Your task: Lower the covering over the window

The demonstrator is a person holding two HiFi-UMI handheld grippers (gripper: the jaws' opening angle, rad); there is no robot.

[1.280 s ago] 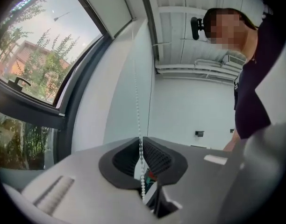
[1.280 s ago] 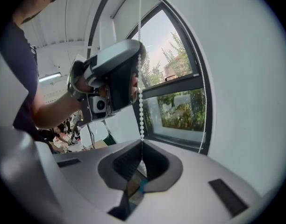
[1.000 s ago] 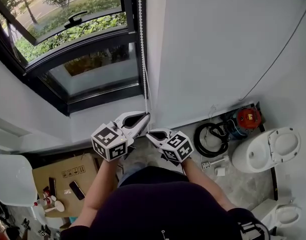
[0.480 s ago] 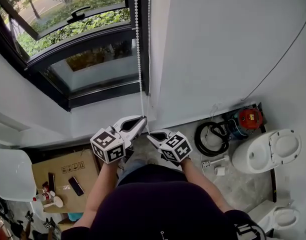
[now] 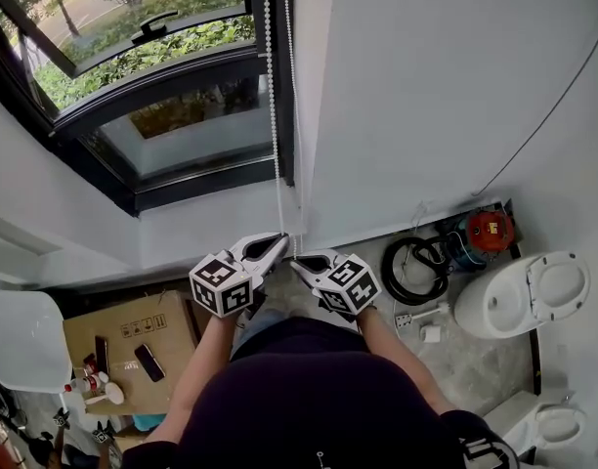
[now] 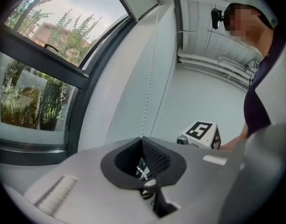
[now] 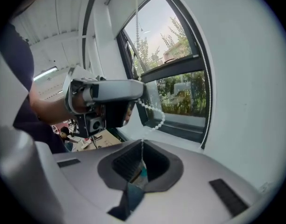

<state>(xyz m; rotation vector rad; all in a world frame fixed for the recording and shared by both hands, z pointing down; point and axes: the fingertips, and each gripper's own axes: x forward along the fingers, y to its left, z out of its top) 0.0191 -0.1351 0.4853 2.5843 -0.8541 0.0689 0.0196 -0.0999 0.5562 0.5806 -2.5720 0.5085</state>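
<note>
Overhead, clamped the left gripper (image 5: 277, 245) on the bead chain (image 5: 271, 86), jaws pressed together with beads pinched between them. Gripped the same chain with the right gripper (image 5: 297, 261) too, jaws tight on it, tips just beside the left's. Hung in two white strands down the right edge of the dark window frame (image 5: 182, 71), close against the white wall (image 5: 426, 96). Sagged in a short curve of beads (image 7: 154, 120) between the left gripper's tip (image 7: 142, 88) and the right gripper's closed jaws (image 7: 142, 143), as seen from the right gripper view. Stood below: a cardboard box (image 5: 123, 335) at left, a toilet (image 5: 519, 296) at right, a coiled hose (image 5: 411, 272) near the wall.
</note>
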